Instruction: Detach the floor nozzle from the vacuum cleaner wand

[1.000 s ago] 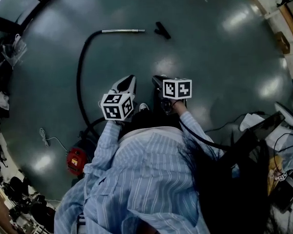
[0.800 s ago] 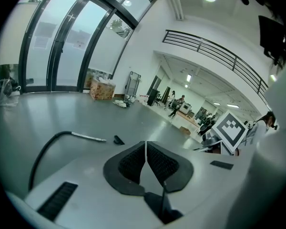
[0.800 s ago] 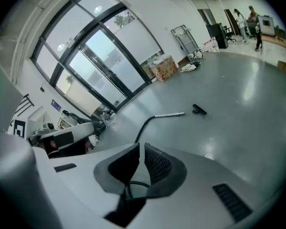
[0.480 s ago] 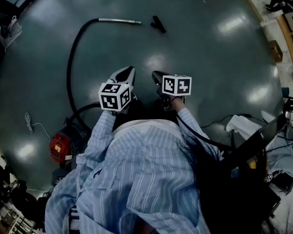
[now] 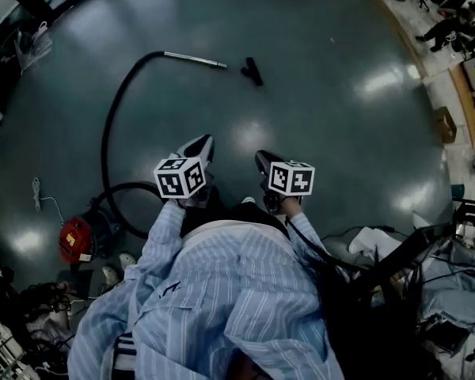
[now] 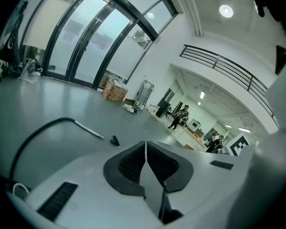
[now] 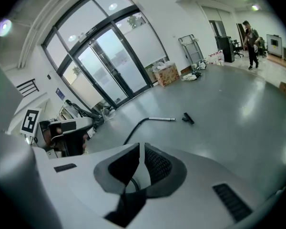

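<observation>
On the grey floor ahead lies the silver wand (image 5: 194, 59) on the end of a black hose (image 5: 111, 125). The small black floor nozzle (image 5: 252, 71) lies just to the wand's right, a short gap apart from its tip. The left gripper view shows the wand (image 6: 89, 129) and the nozzle (image 6: 115, 140) far off, and so does the right gripper view, wand (image 7: 161, 119) and nozzle (image 7: 188, 119). My left gripper (image 5: 204, 139) and right gripper (image 5: 261, 157) hang side by side well short of them. Both are shut and hold nothing.
The hose curves back to a red vacuum body (image 5: 74, 240) at my lower left, with a white cord (image 5: 43, 196) beside it. Cloth, cables and gear (image 5: 404, 252) crowd the right. A cardboard box (image 5: 444, 123) sits far right. Glass doors (image 7: 109, 66) and distant people (image 7: 251, 42) stand beyond.
Both grippers have shifted across the floor with the person and stayed shut. The head view has swung, so the vacuum sits further left. Wand and nozzle lie as before.
</observation>
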